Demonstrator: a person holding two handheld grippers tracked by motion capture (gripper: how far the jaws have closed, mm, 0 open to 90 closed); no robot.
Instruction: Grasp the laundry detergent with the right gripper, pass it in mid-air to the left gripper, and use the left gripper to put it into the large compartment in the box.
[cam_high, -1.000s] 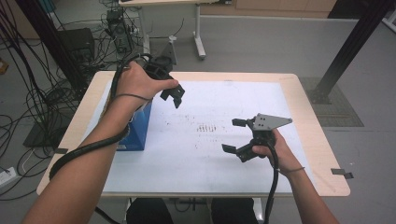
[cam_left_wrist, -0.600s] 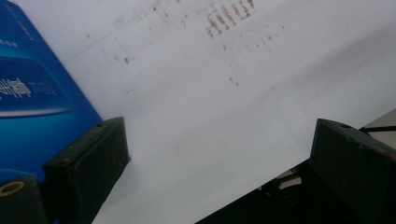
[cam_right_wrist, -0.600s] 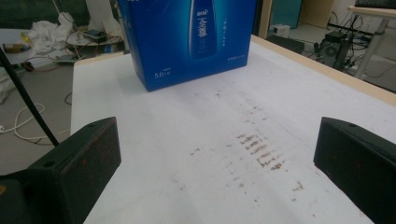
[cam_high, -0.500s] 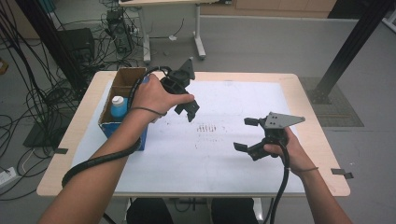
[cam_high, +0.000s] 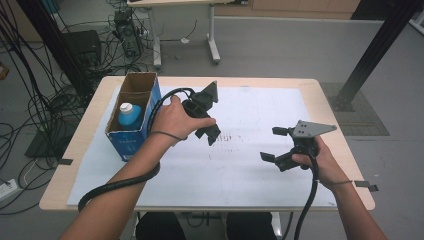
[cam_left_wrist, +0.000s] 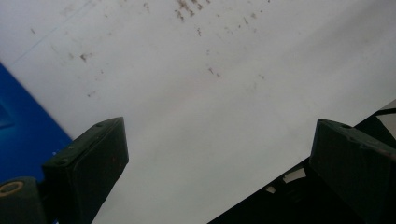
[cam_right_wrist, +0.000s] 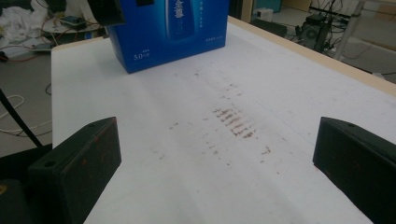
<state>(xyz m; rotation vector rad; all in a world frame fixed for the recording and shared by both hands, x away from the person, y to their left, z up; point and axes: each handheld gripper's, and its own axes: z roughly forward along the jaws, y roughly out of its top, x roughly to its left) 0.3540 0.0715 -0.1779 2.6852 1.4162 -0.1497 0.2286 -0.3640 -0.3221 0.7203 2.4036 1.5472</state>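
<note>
My left gripper (cam_high: 206, 116) has its jaws spread wide with nothing between them; in the left gripper view they look down on bare white sheet (cam_left_wrist: 196, 93), with a sliver of the blue box (cam_left_wrist: 18, 130) at the edge. My right gripper (cam_high: 280, 145) is likewise wide open and empty, its jaws aimed across the bench (cam_high: 325, 100) towards the box (cam_right_wrist: 168, 32), which stands well off in the right gripper view.

Taking the blue box (cam_high: 132, 125) as the landmark: it sits upright with its top flaps open, and a bottle with a white cap (cam_high: 130, 114) stands inside it, neck up, so its long axis is vertical. My left gripper hovers just beside the box, on the side facing the middle of the bench and above the rust-coloured smudges (cam_high: 232, 137) on the sheet. My right gripper is well apart from the box, beyond those smudges.

I judge the left hand (cam_high: 175, 120) much the nearer one for the bottle. The jaws would have to swing back over the box's open top and come down around the cap from above.
</note>
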